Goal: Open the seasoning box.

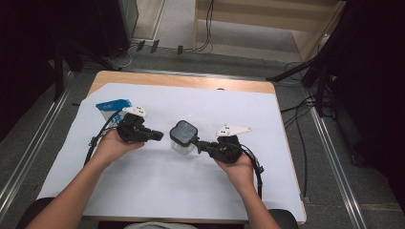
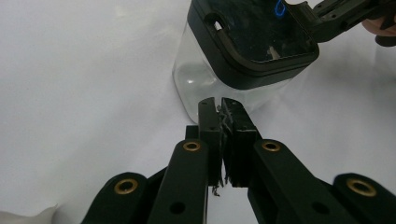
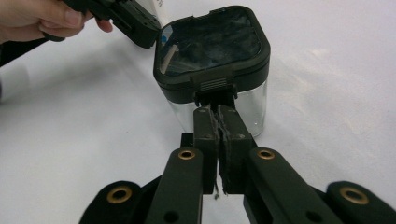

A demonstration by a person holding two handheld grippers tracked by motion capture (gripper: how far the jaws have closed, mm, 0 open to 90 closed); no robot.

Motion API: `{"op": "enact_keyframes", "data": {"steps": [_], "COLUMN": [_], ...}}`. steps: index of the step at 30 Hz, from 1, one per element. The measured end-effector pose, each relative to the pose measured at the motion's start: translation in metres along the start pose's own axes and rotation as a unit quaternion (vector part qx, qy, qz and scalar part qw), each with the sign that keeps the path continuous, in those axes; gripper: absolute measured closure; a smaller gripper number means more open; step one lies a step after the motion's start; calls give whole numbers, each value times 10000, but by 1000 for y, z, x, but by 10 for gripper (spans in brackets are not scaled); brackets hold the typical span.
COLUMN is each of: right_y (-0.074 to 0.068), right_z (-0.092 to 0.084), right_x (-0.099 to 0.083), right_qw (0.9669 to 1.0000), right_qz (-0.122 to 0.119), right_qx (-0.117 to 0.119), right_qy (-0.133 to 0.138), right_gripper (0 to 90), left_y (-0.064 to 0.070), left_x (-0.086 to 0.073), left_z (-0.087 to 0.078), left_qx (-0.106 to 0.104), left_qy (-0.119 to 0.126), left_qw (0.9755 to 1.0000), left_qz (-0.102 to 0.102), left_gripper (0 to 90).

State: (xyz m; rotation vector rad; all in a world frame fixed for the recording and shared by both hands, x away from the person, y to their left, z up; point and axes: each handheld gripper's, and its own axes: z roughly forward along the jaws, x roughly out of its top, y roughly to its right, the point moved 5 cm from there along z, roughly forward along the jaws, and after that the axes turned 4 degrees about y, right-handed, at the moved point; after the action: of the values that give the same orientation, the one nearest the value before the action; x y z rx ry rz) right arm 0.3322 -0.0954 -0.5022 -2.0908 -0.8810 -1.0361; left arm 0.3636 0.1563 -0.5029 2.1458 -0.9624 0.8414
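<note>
clear plastic square-sided container with a dark, glossy square lid stands upright on the white sheet that covers the wooden desk, near the middle of the high view. in the right gripper view the lid has a ribbed latch tab on its near edge.

left gripper lies left of the container in the high view, tips pointing toward it. its fingers are pressed together with nothing between them, tips just short of the container's clear wall.

right gripper comes in from the right in the high view. its fingers are pressed together, empty, with the tips right under the latch tab; whether they touch it cannot be told.

blue and white flat packet lies on the sheet at the upper left, behind the left hand. the right hand holds its gripper at lower right of the container.
</note>
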Motion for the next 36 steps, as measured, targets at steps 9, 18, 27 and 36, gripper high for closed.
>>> {"op": "enact_keyframes", "data": {"steps": [9,18,27,36], "right_y": [-6,-8,-5,1], "right_z": [4,14,15,14], "right_x": [-4,-9,-10,-9], "right_qw": [9998,9991,9990,9992], "right_qz": [-7,31,29,81], "right_qx": [114,239,224,126], "right_qy": [-131,-342,-385,-384], "right_gripper": [900,900,900,900], "left_y": [-2,1,2,5], "left_x": [0,2,1,1], "left_z": [5,16,20,24], "left_qx": [-78,-120,-169,-168], "left_qy": [47,106,104,63], "left_qw": [9999,9998,9998,9998], "left_qz": [-91,-108,-101,2], "left_gripper": [893,892,890,889]}}
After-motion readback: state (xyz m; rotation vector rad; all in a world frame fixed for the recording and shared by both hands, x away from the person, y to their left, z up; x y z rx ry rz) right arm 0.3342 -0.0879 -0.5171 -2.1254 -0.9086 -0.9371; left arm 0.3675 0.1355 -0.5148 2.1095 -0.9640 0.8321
